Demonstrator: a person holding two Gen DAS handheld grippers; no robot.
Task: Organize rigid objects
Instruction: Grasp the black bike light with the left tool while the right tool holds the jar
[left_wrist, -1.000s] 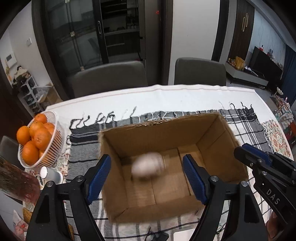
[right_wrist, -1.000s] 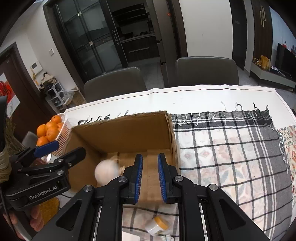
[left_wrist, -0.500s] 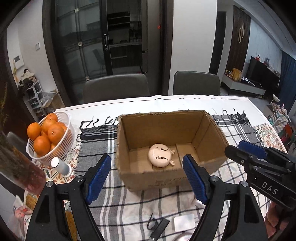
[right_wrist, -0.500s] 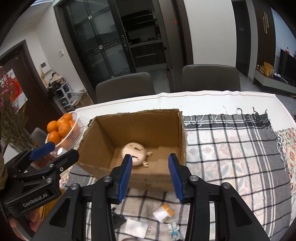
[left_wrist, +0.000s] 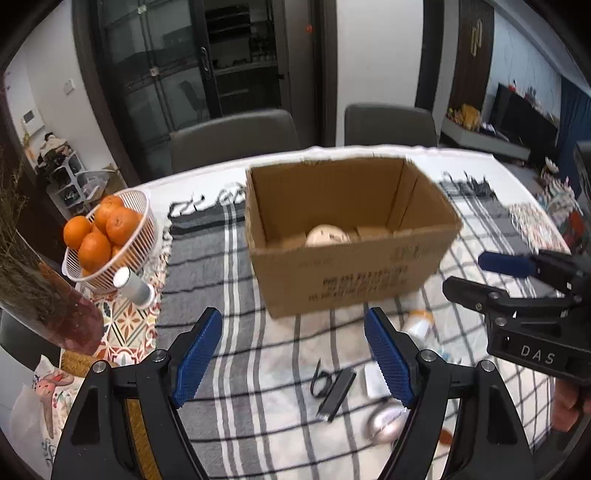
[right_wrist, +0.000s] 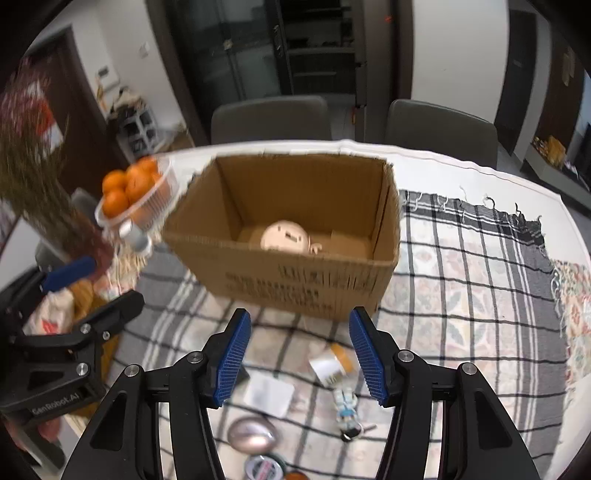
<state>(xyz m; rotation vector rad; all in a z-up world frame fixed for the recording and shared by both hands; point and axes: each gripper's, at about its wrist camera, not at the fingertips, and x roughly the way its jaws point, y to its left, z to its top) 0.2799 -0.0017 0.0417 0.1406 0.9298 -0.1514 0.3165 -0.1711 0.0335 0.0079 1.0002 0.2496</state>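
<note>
Cardboard box (right_wrist: 295, 280) stands open-topped on the checked cloth (right_wrist: 480, 295) covering the table (left_wrist: 207, 177). Inside it, on the box floor, lies a round cream toy (right_wrist: 284, 236), only its upper part showing over the near wall

Left hand-held gripper (left_wrist: 291, 358): jaws wide apart, nothing between the pads, hovering over the cloth in front of the box. Right hand-held gripper (right_wrist: 299, 360): jaws opening, moderately apart, nothing between them; it also hangs over the cloth on the near side of the box

Loose items on the cloth just before the box:
- small white bottle with orange cap (right_wrist: 332, 363), lying on its side
- flat white square piece (right_wrist: 269, 395)
- small blue-and-white figure (right_wrist: 345, 406)
- silver oval object (right_wrist: 251, 434)
- black slim bar with cord loop (left_wrist: 336, 393)

Left of the box: white wire basket (left_wrist: 144, 236) filled with oranges (left_wrist: 99, 232), a grey-and-white cylinder (left_wrist: 133, 286) just beside the basket, and a vase of dried stems (left_wrist: 44, 295)
</note>
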